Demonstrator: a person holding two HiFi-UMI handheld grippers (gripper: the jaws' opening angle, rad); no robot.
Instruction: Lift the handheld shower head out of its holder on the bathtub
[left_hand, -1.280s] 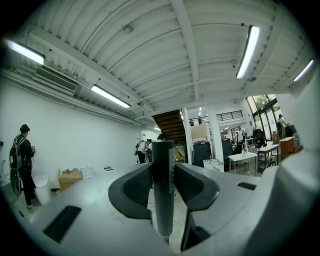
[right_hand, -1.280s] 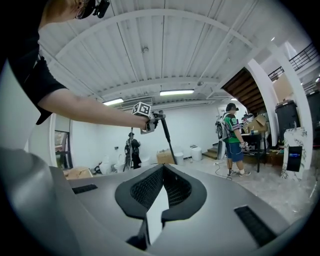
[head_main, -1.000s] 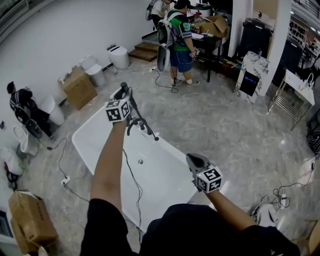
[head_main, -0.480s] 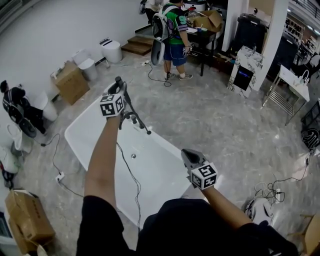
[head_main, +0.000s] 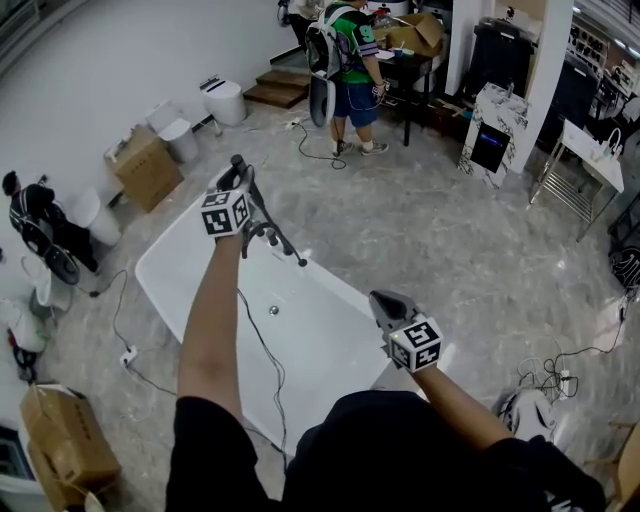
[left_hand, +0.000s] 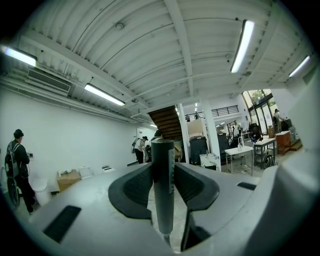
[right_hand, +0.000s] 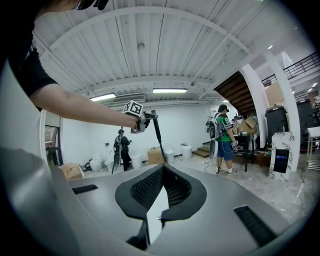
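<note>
Shower head (left_hand: 163, 180) pinched in left gripper (head_main: 238, 172) jaws over bathtub (head_main: 310, 340); mid-lift, holder clearance unclear. Next: raise straight up. Right gripper (head_main: 380, 300) jaws pressed together, empty.

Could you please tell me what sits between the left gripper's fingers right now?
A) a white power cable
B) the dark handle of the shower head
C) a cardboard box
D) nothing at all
B: the left gripper has its fingers pressed on both sides of the dark, upright shower head handle, as its own view shows.
</note>
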